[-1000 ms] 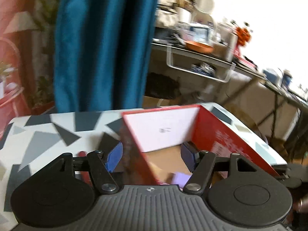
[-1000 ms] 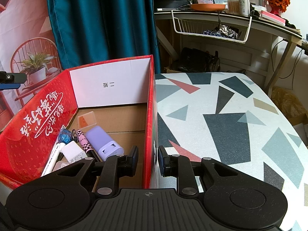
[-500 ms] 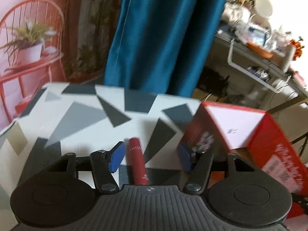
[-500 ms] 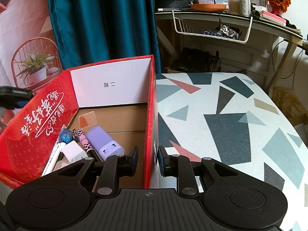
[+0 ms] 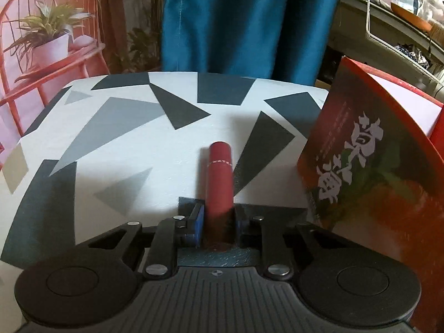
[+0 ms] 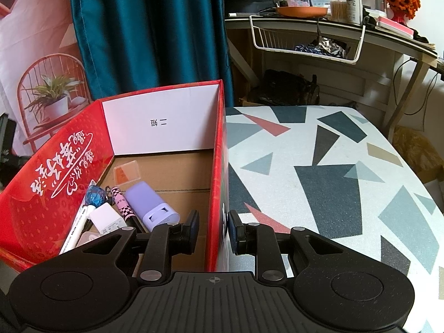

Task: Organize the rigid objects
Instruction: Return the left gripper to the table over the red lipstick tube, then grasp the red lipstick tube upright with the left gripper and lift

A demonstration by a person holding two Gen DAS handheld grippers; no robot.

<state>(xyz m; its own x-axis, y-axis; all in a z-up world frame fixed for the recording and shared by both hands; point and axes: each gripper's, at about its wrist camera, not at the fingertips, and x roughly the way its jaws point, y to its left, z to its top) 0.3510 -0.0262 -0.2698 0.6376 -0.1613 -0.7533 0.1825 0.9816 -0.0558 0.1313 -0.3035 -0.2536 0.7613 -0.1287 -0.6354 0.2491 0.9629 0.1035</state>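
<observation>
Your left claw (image 5: pixel 217 222) is clamped on the red tube (image 5: pixel 219 177): blue pads press it from both sides, and the tube runs straight out toward 12 o'clock, w/ its capped end and thin silver band well past the fingertips. Tube sits low over the surface (image 5: pixel 111 144), white w/ grey and black triangles; can't tell if it's touching or just lifted. The red box (image 5: pixel 369 172) stands at approx 3 o'clock from the tube, near but apart, outer wall w/ white lettering facing you.

Your right claw (image 6: pixel 213 229) is pinched on the box's right-hand wall (image 6: pixel 219 166), one finger inside, one outside, wall running btw them toward 12 o'clock. Inside the box, at approx 10 o'clock from that claw, things lie bunched in the near left corner: a lilac case (image 6: pixel 149 205), a pink checkered pen (image 6: pixel 122 205), a white block (image 6: pixel 105 219), a blue faceted bead (image 6: pixel 95 195), a white marker (image 6: pixel 75 230). A clear card sleeve (image 6: pixel 126 173) lies flat on the cardboard floor further back. The surface at 2 o'clock of the right claw carries nothing else.
</observation>
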